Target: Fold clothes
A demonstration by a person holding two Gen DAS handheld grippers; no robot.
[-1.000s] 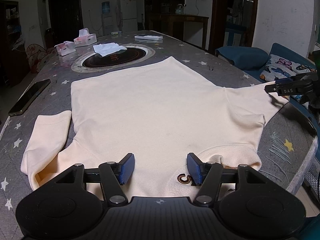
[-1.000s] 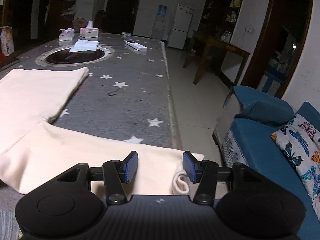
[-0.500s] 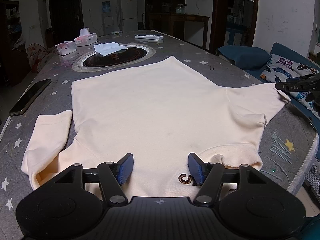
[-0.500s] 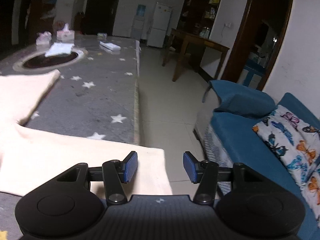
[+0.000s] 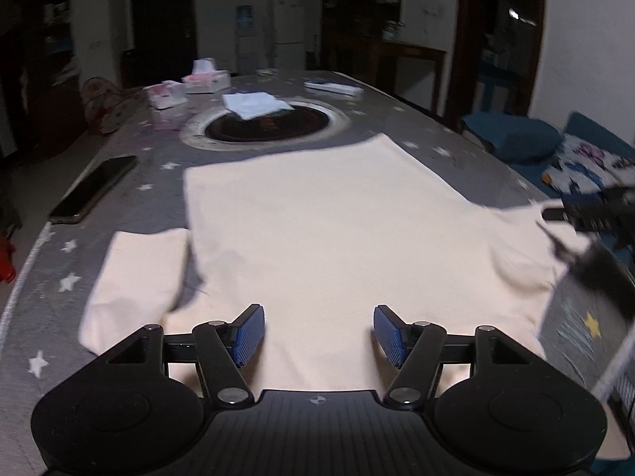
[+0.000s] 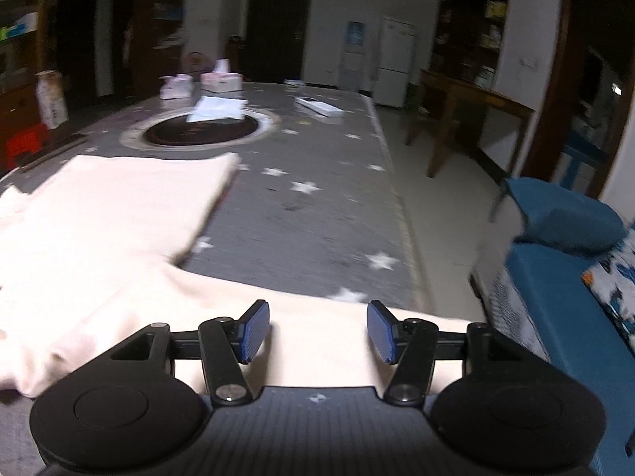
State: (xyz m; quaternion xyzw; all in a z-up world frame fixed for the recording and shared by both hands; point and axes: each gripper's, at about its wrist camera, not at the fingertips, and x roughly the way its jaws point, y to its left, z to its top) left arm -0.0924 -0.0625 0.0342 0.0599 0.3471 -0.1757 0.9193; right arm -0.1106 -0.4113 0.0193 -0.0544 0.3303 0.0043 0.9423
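Hovering low over the cream shirt, left gripper and right gripper both hold jaws spread

Both views are pretty smeared with motion blur. In the left wrist view the right gripper is just a dark streak at the right edge — can't tell how its jaws stand there. The cream shirt has its near hem hidden behind the left gripper body, and the right sleeve end is lost under that blur. The tissue boxes on the far table are too soft to read. In the right wrist view the shirt's sleeve runs under the gripper body and its cuff is hidden, and the shirt is cut off at the left edge.
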